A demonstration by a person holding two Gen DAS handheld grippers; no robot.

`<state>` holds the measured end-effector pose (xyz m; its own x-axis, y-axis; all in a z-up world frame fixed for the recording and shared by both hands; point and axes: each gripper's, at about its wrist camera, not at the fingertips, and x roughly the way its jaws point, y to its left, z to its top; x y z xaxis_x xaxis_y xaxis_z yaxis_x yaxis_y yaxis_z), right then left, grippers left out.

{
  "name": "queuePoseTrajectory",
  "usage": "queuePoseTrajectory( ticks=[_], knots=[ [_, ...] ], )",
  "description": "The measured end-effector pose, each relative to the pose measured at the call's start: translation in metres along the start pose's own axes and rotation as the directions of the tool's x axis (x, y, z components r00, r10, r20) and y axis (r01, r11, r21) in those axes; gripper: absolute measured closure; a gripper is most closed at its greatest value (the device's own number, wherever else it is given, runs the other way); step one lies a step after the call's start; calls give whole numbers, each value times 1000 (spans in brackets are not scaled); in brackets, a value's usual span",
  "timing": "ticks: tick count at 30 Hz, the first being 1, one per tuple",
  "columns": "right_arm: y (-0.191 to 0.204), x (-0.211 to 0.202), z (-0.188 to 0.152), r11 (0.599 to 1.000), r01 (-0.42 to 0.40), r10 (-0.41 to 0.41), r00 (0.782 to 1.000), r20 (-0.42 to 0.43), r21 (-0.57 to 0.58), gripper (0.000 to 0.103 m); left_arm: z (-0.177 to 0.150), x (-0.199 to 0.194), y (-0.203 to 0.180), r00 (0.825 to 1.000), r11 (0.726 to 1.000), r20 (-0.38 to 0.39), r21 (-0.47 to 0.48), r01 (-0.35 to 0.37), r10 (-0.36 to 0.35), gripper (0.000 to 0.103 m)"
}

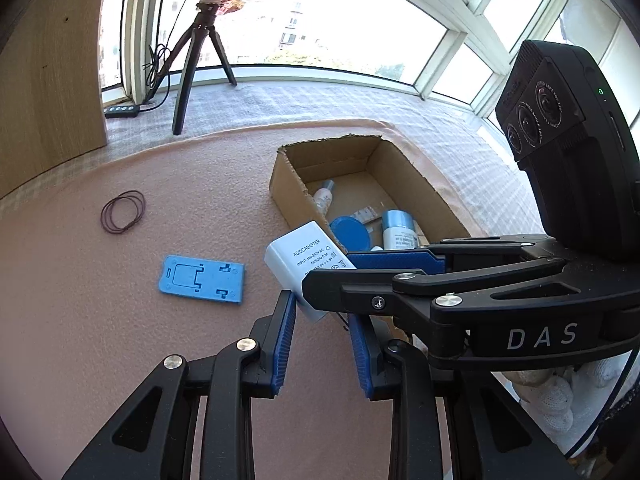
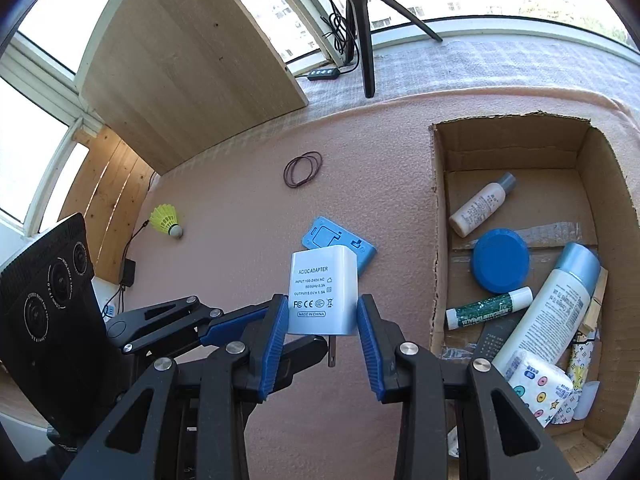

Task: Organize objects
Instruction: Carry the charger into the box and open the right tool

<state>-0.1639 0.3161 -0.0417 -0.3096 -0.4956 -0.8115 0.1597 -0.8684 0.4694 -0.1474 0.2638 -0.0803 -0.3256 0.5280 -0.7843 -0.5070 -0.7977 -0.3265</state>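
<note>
Both grippers — right gripper (image 2: 322,320) and left gripper (image 1: 322,316) — are clamping the white AC/DC adapter (image 2: 323,294) above the pink mat (image 2: 240,208); bottles are lying in the cardboard box (image 2: 438,216), while phone stand (image 2: 340,242), hair ties (image 2: 303,169) and shuttlecock (image 2: 167,221) are waiting outside.

From my left wrist view, the right gripper (image 1: 362,276) covers the white AC/DC adapter's (image 1: 304,260) lower end and the cardboard box's (image 1: 288,172) near corner. I can't read the bottle labels.

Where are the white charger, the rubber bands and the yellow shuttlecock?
white charger (image 2: 322,294): right wrist view, its printed face.
rubber bands (image 2: 303,169): right wrist view, on the loops.
yellow shuttlecock (image 2: 165,217): right wrist view, its feather skirt.
</note>
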Motion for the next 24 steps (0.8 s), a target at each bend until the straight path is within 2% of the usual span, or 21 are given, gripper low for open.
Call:
queuePoseTrajectory(
  ticks=[10,24],
  knots=[
    [-59,-36,15,995,55,-61,995,75,80,70,39,48,-48,999,997,-11,64,50,-49,74],
    [-123,-40,44,983,88,-107,987,116,161,70,88,117,-75,997,993,-40,104,62,-58,74]
  ],
)
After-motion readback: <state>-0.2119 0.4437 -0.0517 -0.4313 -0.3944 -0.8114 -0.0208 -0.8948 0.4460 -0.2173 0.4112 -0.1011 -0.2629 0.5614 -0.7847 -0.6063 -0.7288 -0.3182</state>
